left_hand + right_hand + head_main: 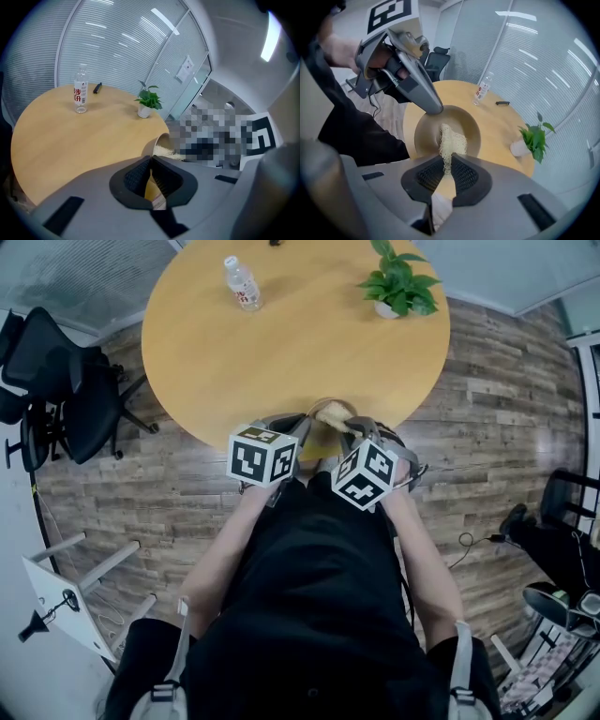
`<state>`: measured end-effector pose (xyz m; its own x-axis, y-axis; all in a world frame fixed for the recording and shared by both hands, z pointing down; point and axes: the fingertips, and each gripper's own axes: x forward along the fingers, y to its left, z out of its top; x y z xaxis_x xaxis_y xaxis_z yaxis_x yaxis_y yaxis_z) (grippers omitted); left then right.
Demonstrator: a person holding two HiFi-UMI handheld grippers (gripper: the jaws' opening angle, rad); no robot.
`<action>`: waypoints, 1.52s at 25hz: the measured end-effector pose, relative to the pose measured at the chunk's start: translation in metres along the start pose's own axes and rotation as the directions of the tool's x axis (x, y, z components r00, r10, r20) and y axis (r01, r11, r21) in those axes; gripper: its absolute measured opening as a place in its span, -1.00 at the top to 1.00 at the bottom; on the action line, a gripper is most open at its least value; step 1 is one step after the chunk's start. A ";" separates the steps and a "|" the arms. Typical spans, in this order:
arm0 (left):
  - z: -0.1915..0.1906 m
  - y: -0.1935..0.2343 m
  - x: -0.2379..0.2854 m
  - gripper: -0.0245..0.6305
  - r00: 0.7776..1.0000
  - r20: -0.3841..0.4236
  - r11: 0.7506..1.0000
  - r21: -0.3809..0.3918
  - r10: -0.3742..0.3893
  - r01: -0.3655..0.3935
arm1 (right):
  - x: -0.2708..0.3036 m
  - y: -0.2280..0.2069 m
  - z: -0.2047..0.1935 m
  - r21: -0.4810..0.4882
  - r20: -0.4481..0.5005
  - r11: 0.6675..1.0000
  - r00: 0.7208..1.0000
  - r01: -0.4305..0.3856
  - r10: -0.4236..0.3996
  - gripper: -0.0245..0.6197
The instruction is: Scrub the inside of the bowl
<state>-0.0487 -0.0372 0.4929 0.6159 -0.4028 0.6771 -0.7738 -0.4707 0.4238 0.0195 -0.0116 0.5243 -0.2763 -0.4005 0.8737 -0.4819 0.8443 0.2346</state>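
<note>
Mid-scrub, I reckon; my left gripper (151,160) jaws clamp bowl (423,136) rim; right gripper (446,161) jaws pinch scrub pad (452,140), just ahead inside bowl; next: press, sweep the wall.

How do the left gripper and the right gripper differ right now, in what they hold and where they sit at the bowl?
The left gripper is shut on the rim of the bowl; the right gripper is shut on a pale fibrous scrubber. The left gripper meets the bowl at its edge, while the right gripper points the scrubber into its inside. Both are shut on something at the same bowl.
</note>
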 end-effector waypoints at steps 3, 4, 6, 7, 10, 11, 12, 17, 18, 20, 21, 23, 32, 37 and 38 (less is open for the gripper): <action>0.002 -0.002 -0.001 0.85 1.000 0.017 1.000 0.006 0.010 -0.010 | 0.002 0.004 -0.003 0.113 -0.006 0.992 0.998 -0.058 0.059 0.78; 0.003 -0.002 -0.002 0.85 1.000 0.024 1.000 0.011 0.013 -0.014 | 0.002 0.005 -0.003 0.156 -0.003 0.984 0.997 -0.081 0.082 0.78; 0.007 -0.003 -0.005 0.85 0.999 0.042 1.000 0.020 0.020 -0.020 | 0.002 0.010 -0.002 0.258 0.015 0.956 0.990 -0.140 0.141 0.78; 0.009 -0.003 -0.006 0.85 0.998 0.053 0.999 0.026 0.022 -0.024 | 0.002 0.013 -0.002 0.314 0.034 0.932 0.984 -0.178 0.177 0.78; 0.016 -0.005 -0.008 0.85 0.996 0.080 0.998 0.049 0.027 -0.031 | 0.004 0.018 -0.001 0.460 0.112 0.840 0.957 -0.289 0.268 0.78; 0.017 -0.006 -0.009 0.85 0.996 0.086 0.998 0.055 0.027 -0.032 | 0.004 0.019 0.001 0.490 0.136 0.811 0.948 -0.318 0.289 0.78; 0.018 -0.006 -0.009 0.85 0.996 0.090 0.998 0.058 0.025 -0.031 | 0.003 0.020 0.002 0.510 0.157 0.788 0.939 -0.344 0.307 0.78; 0.017 -0.008 -0.008 0.85 0.995 0.096 0.999 0.045 0.011 -0.015 | -0.001 0.031 0.014 0.536 0.251 0.715 0.893 -0.449 0.373 0.78; 0.017 -0.008 -0.008 0.85 0.995 0.097 0.999 0.038 0.007 -0.011 | -0.003 0.032 0.016 0.538 0.271 0.703 0.885 -0.466 0.379 0.78; 0.017 -0.007 -0.008 0.85 0.995 0.100 1.000 0.021 -0.001 -0.001 | -0.006 0.031 0.023 0.538 0.321 0.678 0.866 -0.500 0.384 0.78; 0.017 -0.006 -0.009 0.85 0.995 0.102 1.000 0.014 -0.003 0.002 | -0.008 0.029 0.027 0.539 0.351 0.666 0.856 -0.516 0.379 0.78; 0.018 -0.004 -0.009 0.85 0.995 0.103 1.000 0.007 -0.003 0.002 | -0.013 0.024 0.035 0.548 0.410 0.638 0.839 -0.541 0.359 0.78; 0.013 0.011 -0.010 0.88 0.997 0.076 0.999 -0.032 0.033 -0.031 | -0.019 -0.011 0.037 0.650 0.498 0.562 0.845 -0.512 0.194 0.78; 0.013 0.021 -0.012 0.88 0.994 0.070 0.997 -0.019 0.080 -0.078 | -0.017 -0.014 0.026 0.721 0.454 0.496 0.871 -0.484 0.189 0.78; 0.015 0.022 -0.012 0.88 0.993 0.076 0.996 -0.008 0.090 -0.090 | -0.017 -0.012 0.025 0.739 0.456 0.458 0.867 -0.494 0.200 0.78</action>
<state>-0.0713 -0.0540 0.4851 0.5529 -0.5018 0.6652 -0.8272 -0.4264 0.3660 0.0093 -0.0243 0.4963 -0.7149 -0.3412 0.6103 -0.6989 0.3208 -0.6393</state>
